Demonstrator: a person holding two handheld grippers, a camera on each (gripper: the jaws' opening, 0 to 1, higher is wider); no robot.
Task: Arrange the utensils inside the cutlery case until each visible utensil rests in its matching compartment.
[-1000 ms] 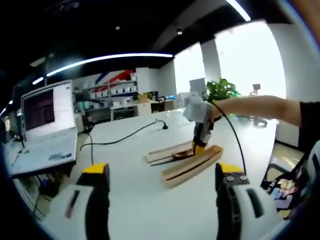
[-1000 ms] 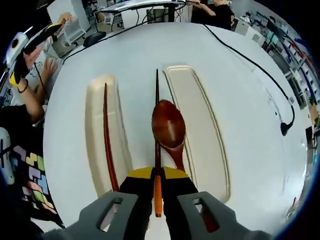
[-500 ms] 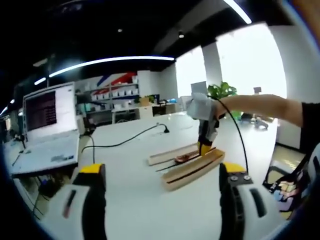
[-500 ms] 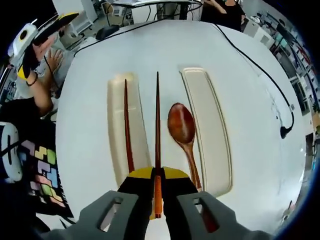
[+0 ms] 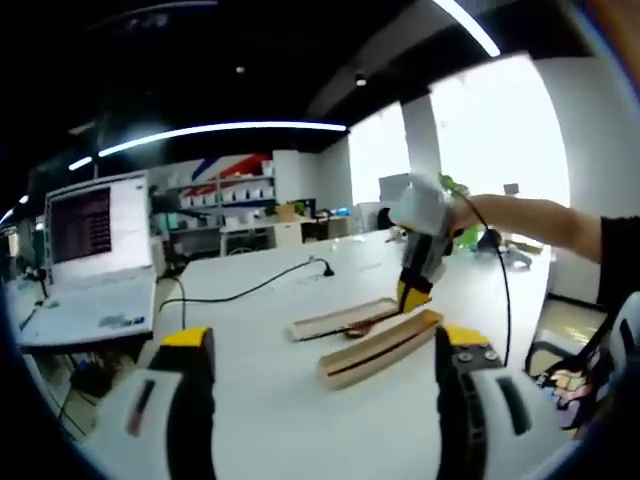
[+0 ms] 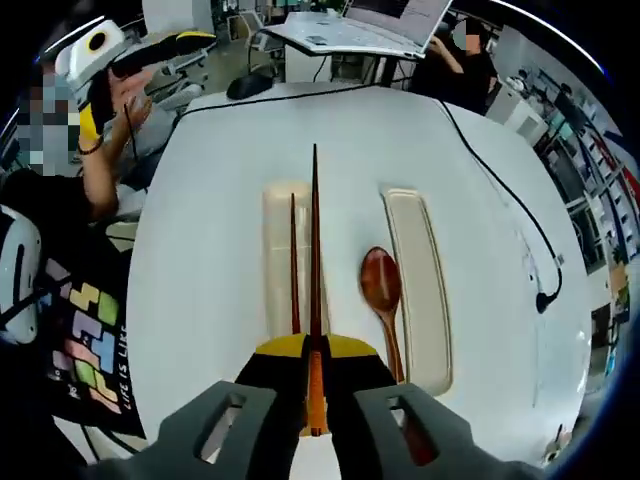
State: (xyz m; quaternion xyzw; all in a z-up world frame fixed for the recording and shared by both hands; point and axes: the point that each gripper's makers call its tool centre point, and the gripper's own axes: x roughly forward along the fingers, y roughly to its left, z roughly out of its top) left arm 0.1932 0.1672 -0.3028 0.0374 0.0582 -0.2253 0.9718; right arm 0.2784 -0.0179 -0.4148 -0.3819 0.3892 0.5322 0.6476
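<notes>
As tray (image 6: 278,262) holds chopstick (image 6: 294,262), spoon (image 6: 381,284) outside

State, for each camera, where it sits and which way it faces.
Left gripper view: low over the table, looking across at the case, right gripper and a laptop; own jaws open, the person's arm showing.
Right gripper view: high above, looking down on the case, spoon and chopstick in its jaws.
Shared: table, case, laptop.

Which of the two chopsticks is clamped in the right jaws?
The longer-looking chopstick running up from the right gripper is the one clamped. The other chopstick lies in the left tray.
</notes>
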